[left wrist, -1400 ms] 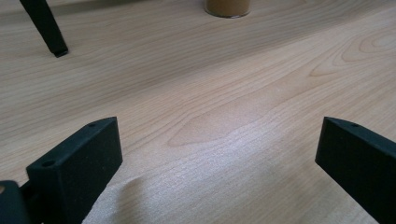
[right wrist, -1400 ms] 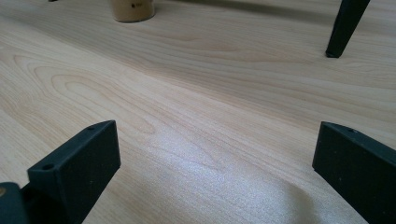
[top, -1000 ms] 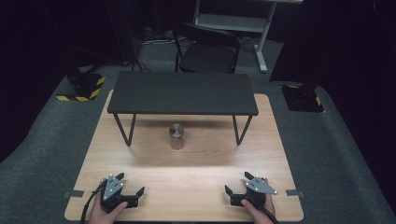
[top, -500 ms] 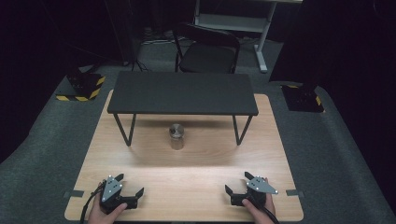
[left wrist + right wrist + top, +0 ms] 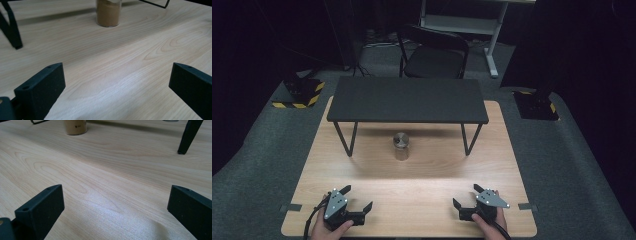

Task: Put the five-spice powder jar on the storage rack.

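Note:
A small jar (image 5: 401, 145) with a metal lid and brownish contents stands on the wooden table (image 5: 422, 165), just in front of a low black shelf (image 5: 407, 100) on thin legs. My left gripper (image 5: 358, 199) rests near the table's front left edge, open, nothing between its jaws. My right gripper (image 5: 467, 197) rests near the front right edge, also open and empty. The jar (image 5: 108, 13) appears far ahead at the top of the left gripper view, and the jar (image 5: 75, 127) sits at the upper left of the right gripper view.
Black shelf legs (image 5: 11, 30) (image 5: 187, 137) stand on the tabletop. A black chair (image 5: 434, 52) sits behind the table on grey carpet, with a white desk frame (image 5: 462, 22) farther back. Yellow-black striped bases (image 5: 302, 92) flank the table.
The left gripper has shifted slightly along the front edge. The right gripper and the jar have stayed in place.

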`<action>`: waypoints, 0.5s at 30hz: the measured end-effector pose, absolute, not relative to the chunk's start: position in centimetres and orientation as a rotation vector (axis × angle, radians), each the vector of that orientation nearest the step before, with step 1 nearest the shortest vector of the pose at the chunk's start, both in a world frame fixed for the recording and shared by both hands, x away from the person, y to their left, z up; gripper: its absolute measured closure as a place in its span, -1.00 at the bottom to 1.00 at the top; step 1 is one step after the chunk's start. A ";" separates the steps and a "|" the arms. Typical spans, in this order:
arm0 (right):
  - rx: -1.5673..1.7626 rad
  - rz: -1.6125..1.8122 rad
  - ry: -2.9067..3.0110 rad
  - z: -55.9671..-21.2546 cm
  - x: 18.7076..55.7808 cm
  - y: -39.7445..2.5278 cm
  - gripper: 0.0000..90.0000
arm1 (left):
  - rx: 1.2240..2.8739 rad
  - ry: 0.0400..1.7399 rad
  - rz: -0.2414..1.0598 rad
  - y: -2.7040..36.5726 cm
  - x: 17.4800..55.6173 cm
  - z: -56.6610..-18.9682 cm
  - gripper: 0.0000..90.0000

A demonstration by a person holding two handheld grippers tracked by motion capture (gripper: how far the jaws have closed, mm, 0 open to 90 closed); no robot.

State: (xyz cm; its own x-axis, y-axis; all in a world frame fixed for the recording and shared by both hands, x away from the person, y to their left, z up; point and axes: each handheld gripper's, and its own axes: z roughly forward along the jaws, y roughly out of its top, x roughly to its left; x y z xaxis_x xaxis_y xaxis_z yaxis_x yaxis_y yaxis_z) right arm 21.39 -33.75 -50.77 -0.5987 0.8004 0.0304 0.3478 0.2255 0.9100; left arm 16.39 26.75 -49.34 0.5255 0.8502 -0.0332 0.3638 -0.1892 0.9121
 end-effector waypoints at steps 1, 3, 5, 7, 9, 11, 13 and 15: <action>1.055 1.347 2.057 -50.8 21.4 -33.7 -0.98 | 1.776 1.016 0.616 26.8 16.4 -49.3 -0.98; 1.055 1.345 2.059 -50.7 21.4 -33.7 -0.98 | 1.782 1.003 0.629 26.2 16.7 -49.0 -0.98; 1.054 1.345 2.058 -50.8 21.4 -33.7 -0.98 | 1.763 1.001 0.624 25.9 17.1 -48.8 -0.99; 1.055 1.346 2.057 -50.8 21.4 -33.7 -0.98 | 1.758 1.007 0.627 25.5 17.6 -48.6 -0.99; 1.055 1.348 2.055 -50.8 21.4 -33.8 -0.98 | 1.767 0.996 0.641 25.0 18.1 -48.3 -0.99; 1.054 1.349 2.056 -50.8 21.4 -33.8 -0.98 | 1.777 0.987 0.644 24.6 18.7 -48.1 -0.99; 1.054 1.350 2.056 -50.8 21.4 -33.8 -0.98 | 1.790 0.982 0.658 23.8 19.6 -47.9 -0.99; 1.055 1.351 2.056 -50.8 21.4 -33.8 -0.98 | 1.795 0.979 0.671 23.5 19.9 -47.9 -0.99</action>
